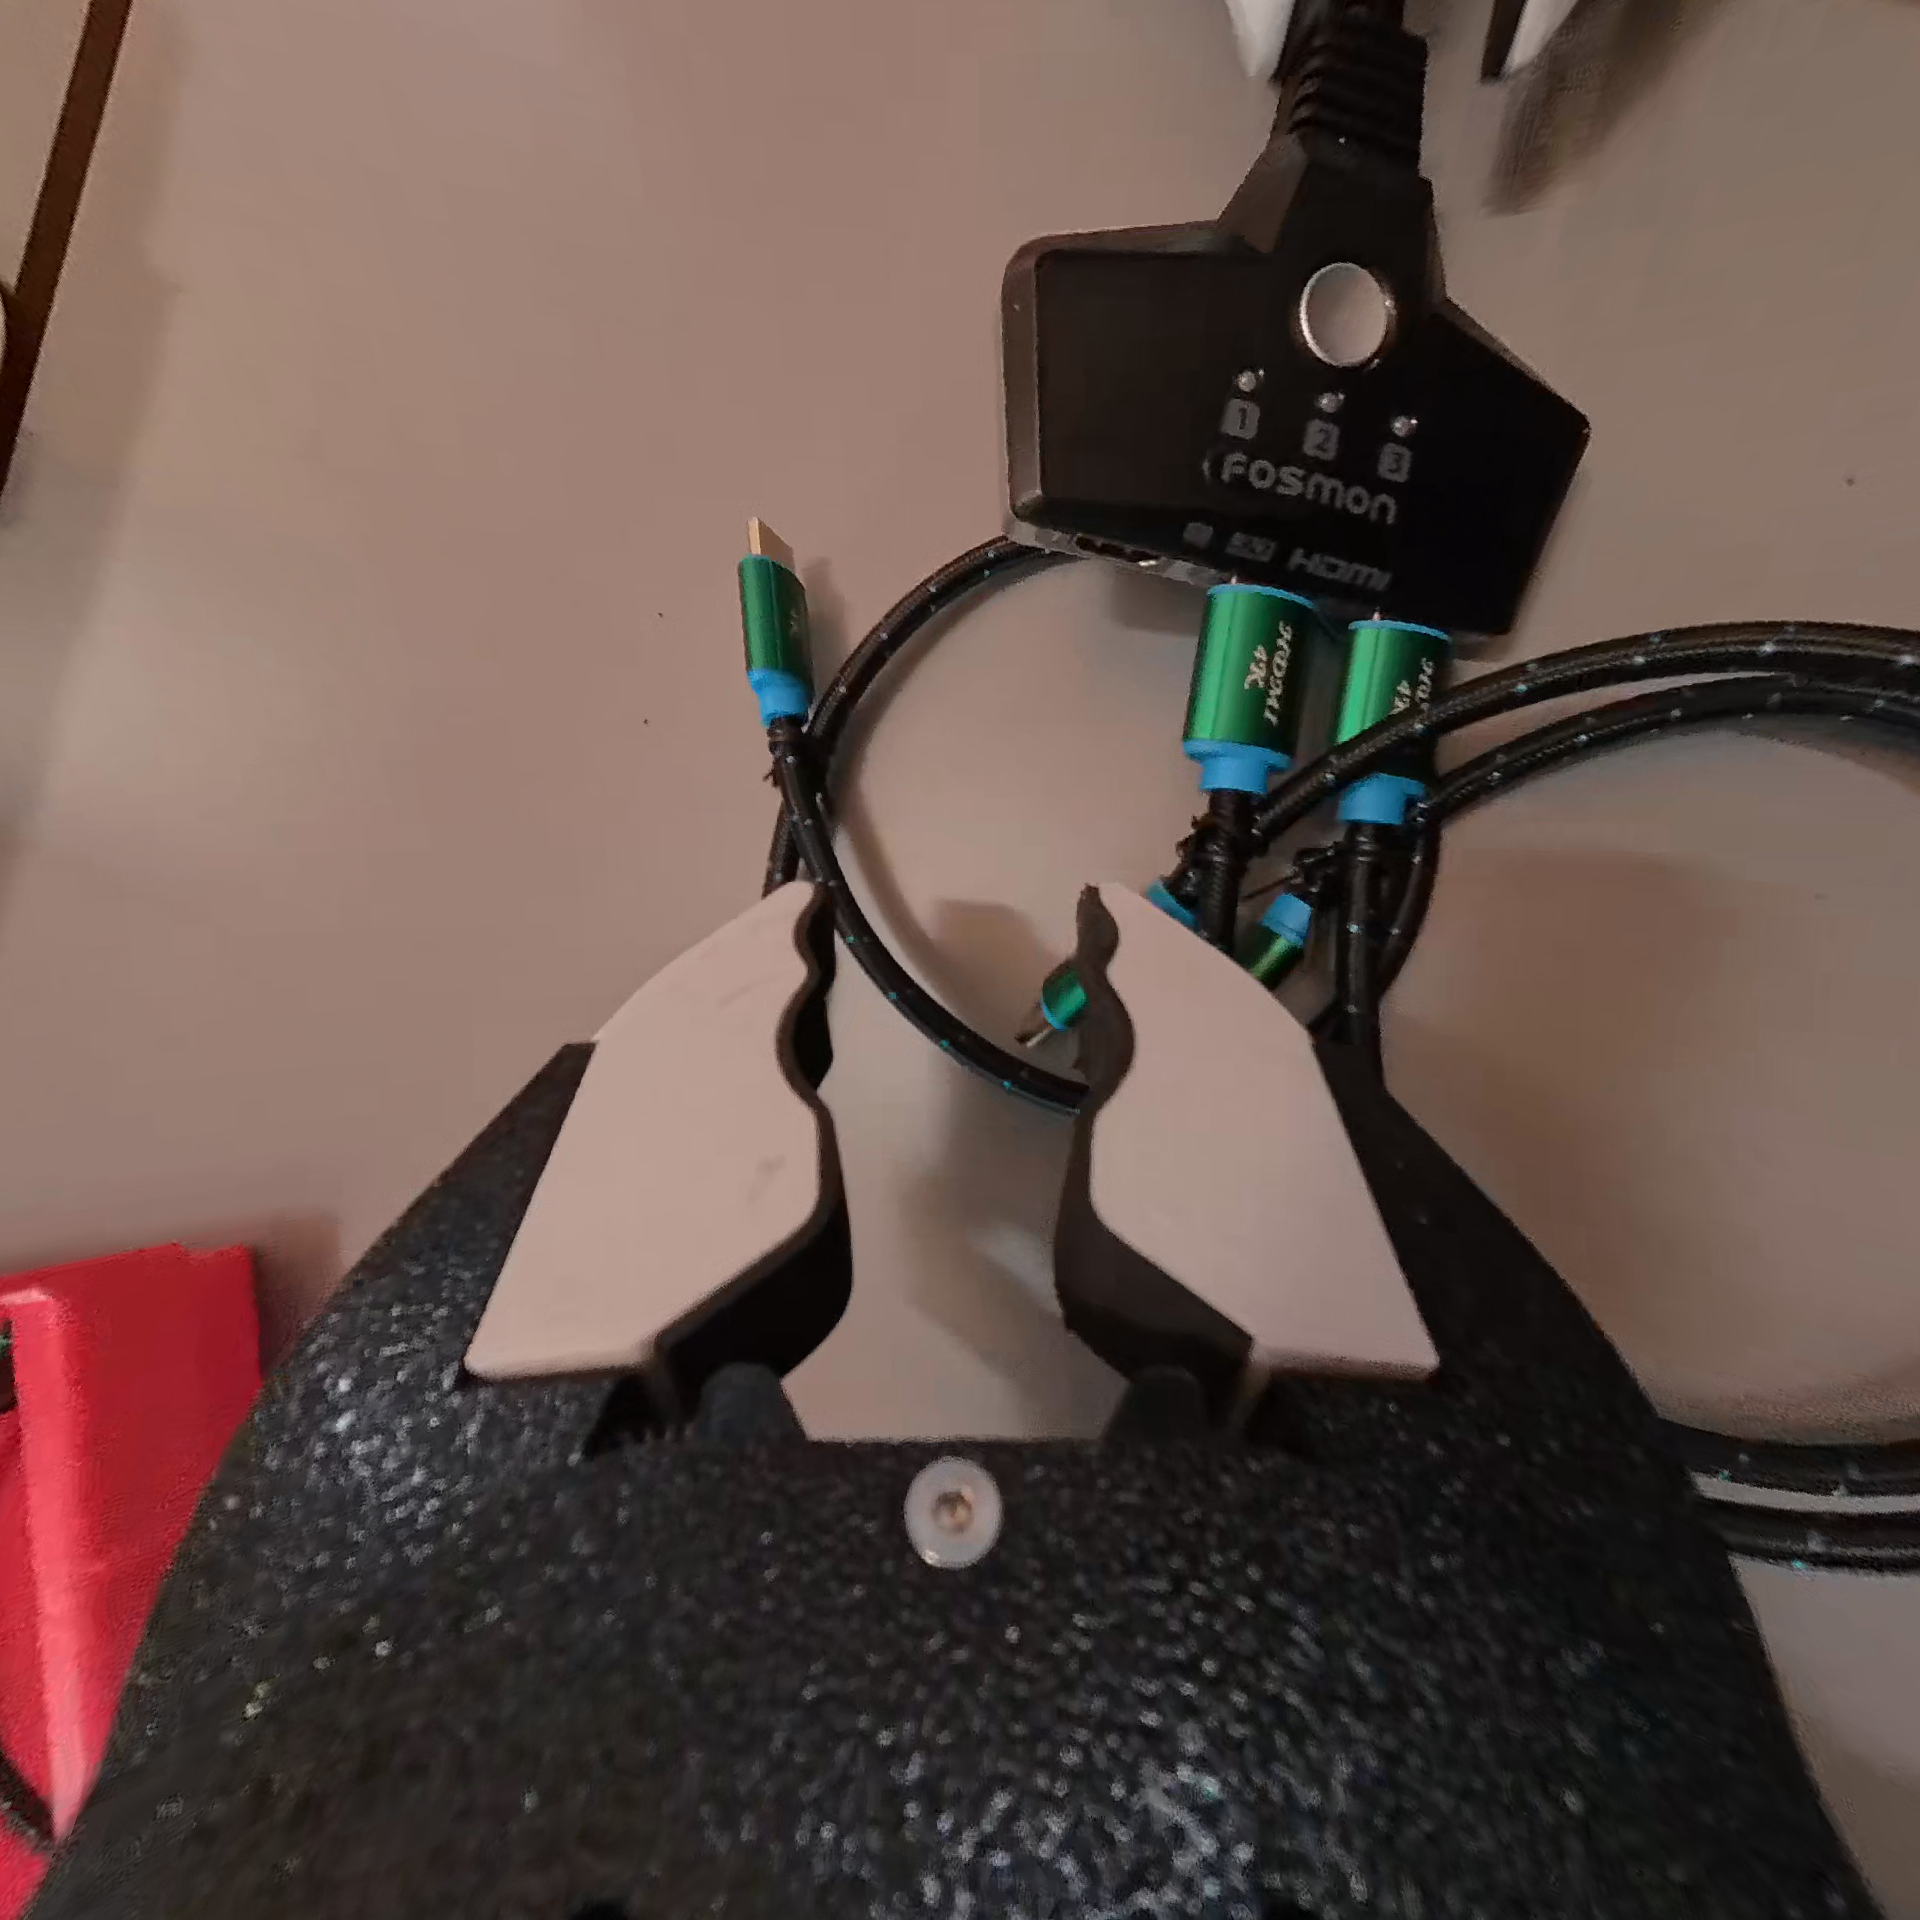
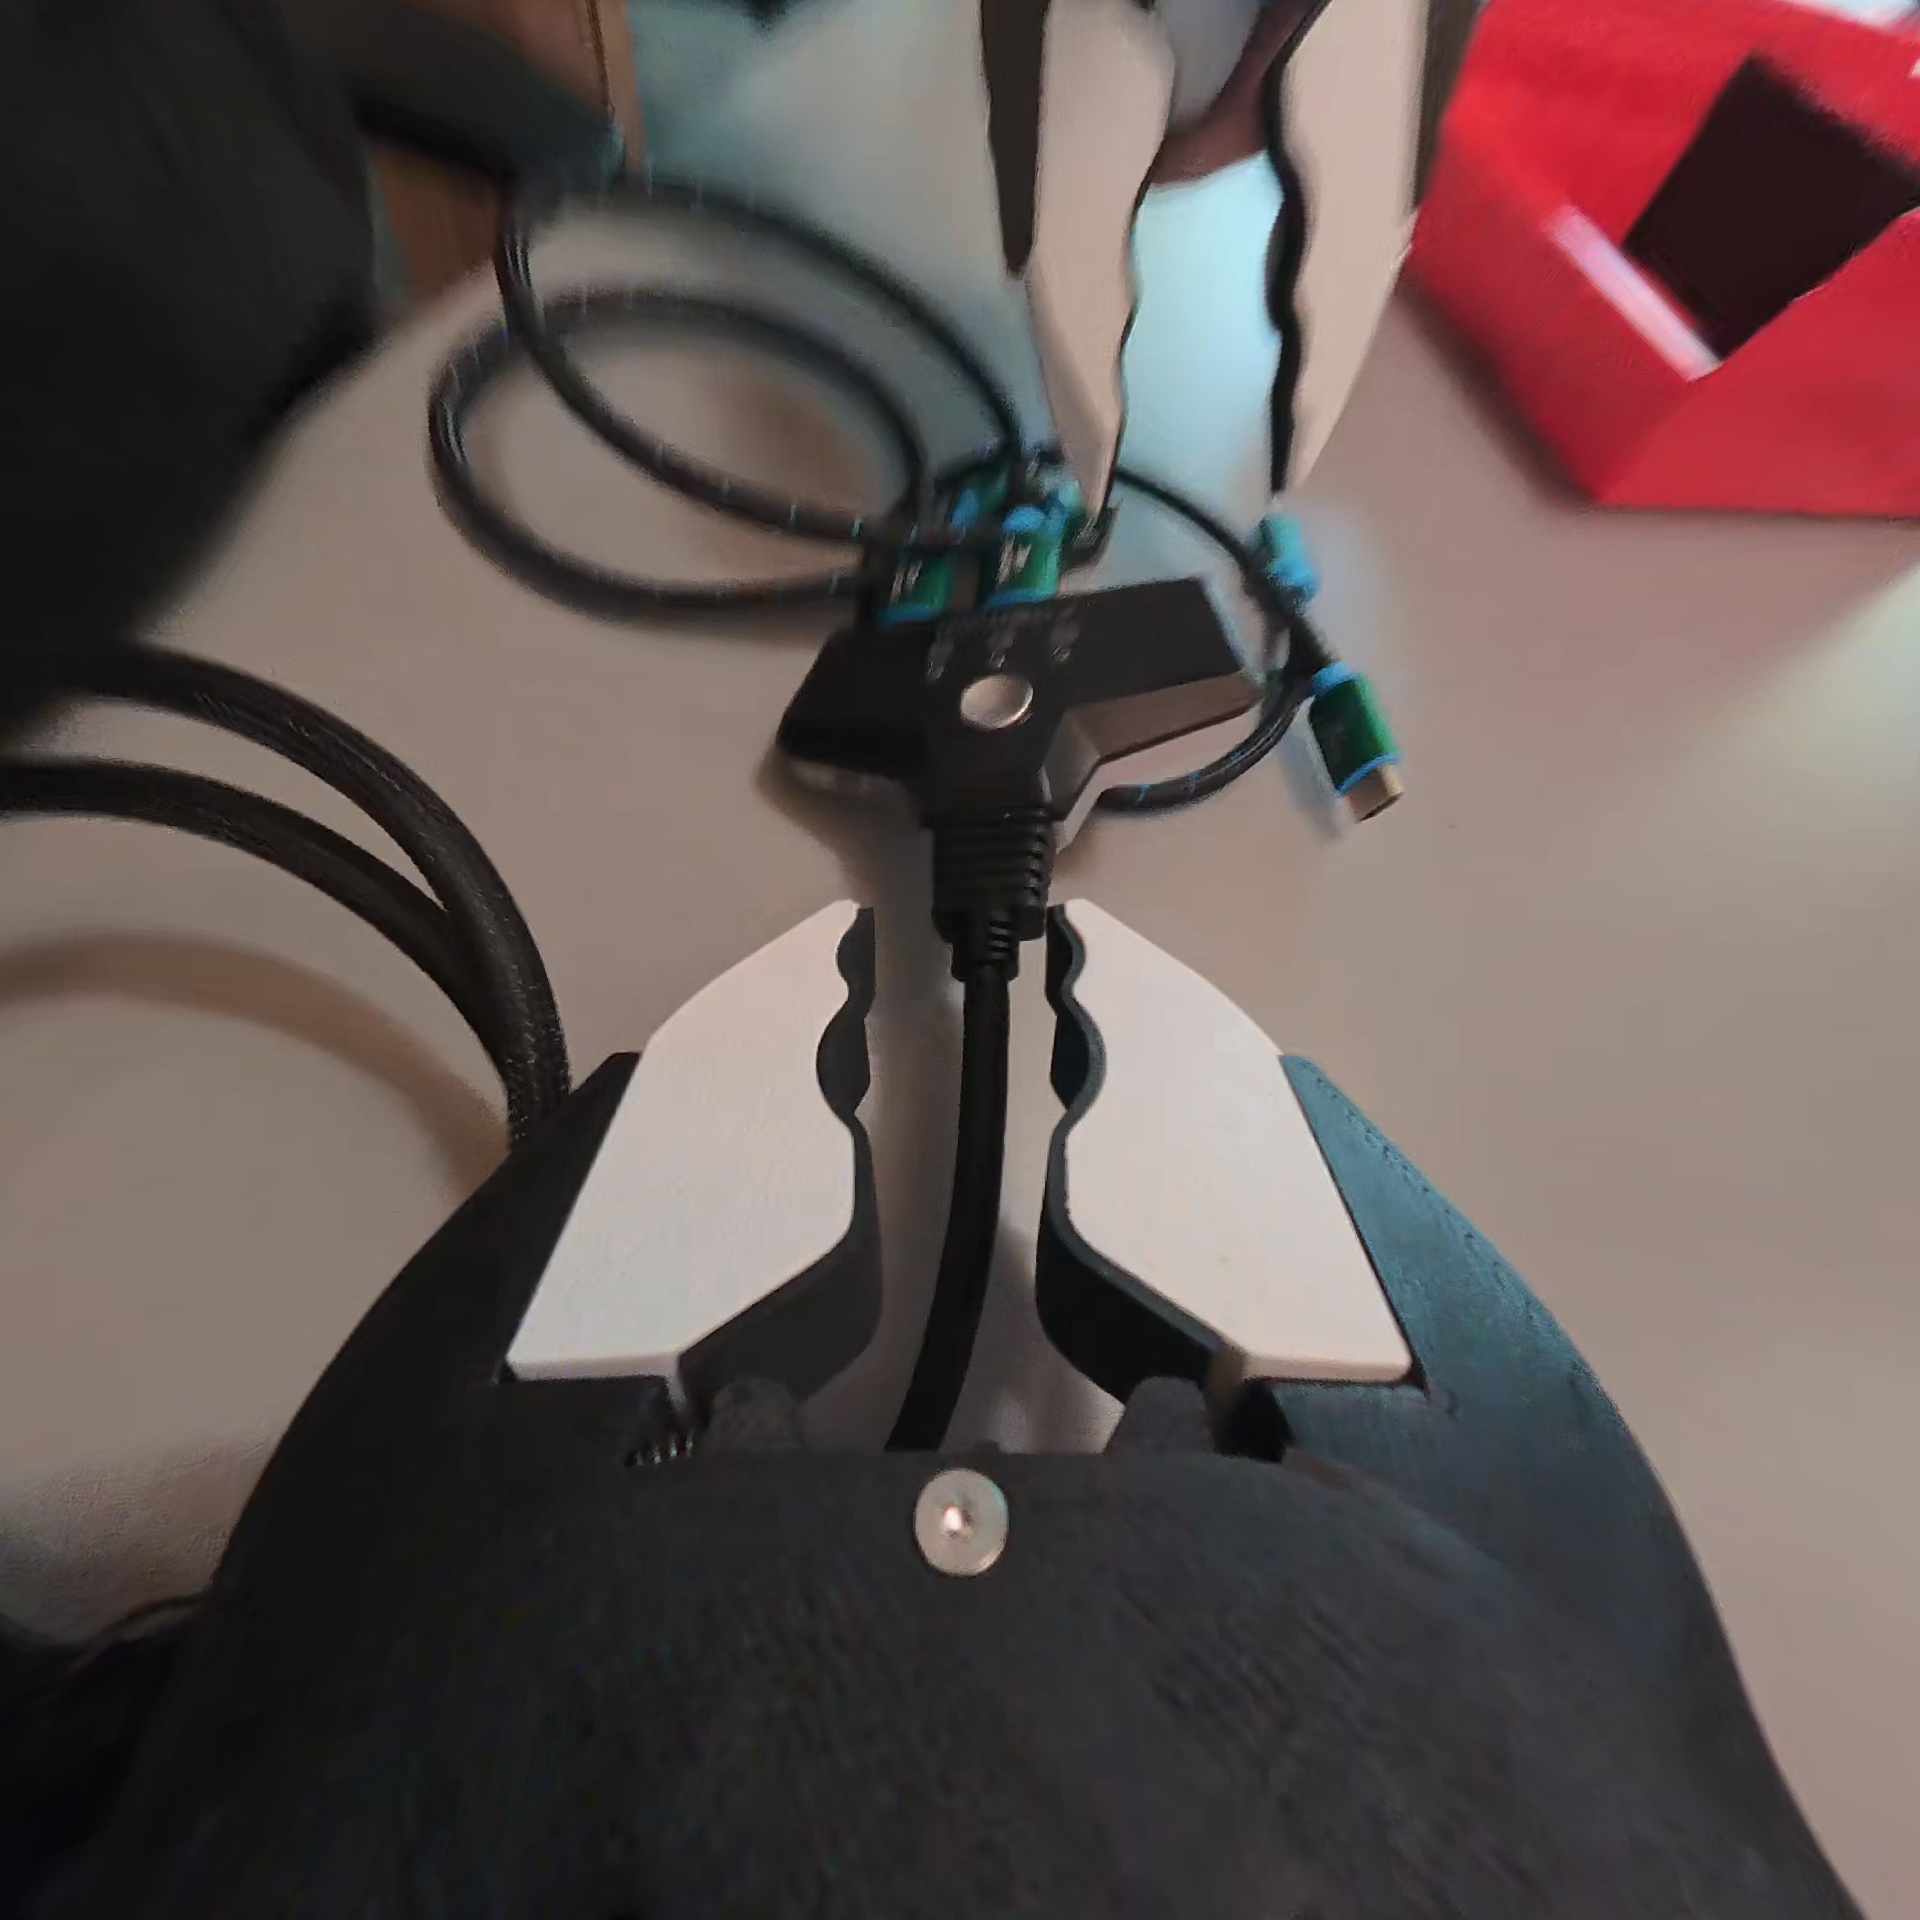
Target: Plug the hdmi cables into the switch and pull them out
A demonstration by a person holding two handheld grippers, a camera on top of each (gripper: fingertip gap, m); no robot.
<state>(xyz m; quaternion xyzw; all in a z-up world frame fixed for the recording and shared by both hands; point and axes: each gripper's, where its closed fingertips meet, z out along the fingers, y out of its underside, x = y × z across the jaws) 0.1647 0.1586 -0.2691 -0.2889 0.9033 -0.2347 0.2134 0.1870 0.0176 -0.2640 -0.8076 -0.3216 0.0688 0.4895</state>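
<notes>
The black HDMI switch (image 1: 1288,436) lies on the beige table. Two green plugs (image 1: 1236,675) (image 1: 1387,696) sit in its near ports. A third green plug (image 1: 774,623) lies loose to the left, gold tip bare. My left gripper (image 1: 951,914) is open and empty, low over the braided cable loops in front of the switch. In the right wrist view the switch (image 2: 997,686) lies ahead. My right gripper (image 2: 958,914) is open, its fingers either side of the switch's own black cable (image 2: 971,1143). The loose plug (image 2: 1351,738) lies to the right.
A red box (image 2: 1662,260) stands at the far right; it also shows at the lower left of the left wrist view (image 1: 125,1455). Thick black braided cables (image 2: 364,831) curve along the left. Smaller green plug ends (image 1: 1065,1003) lie by my left gripper's right finger.
</notes>
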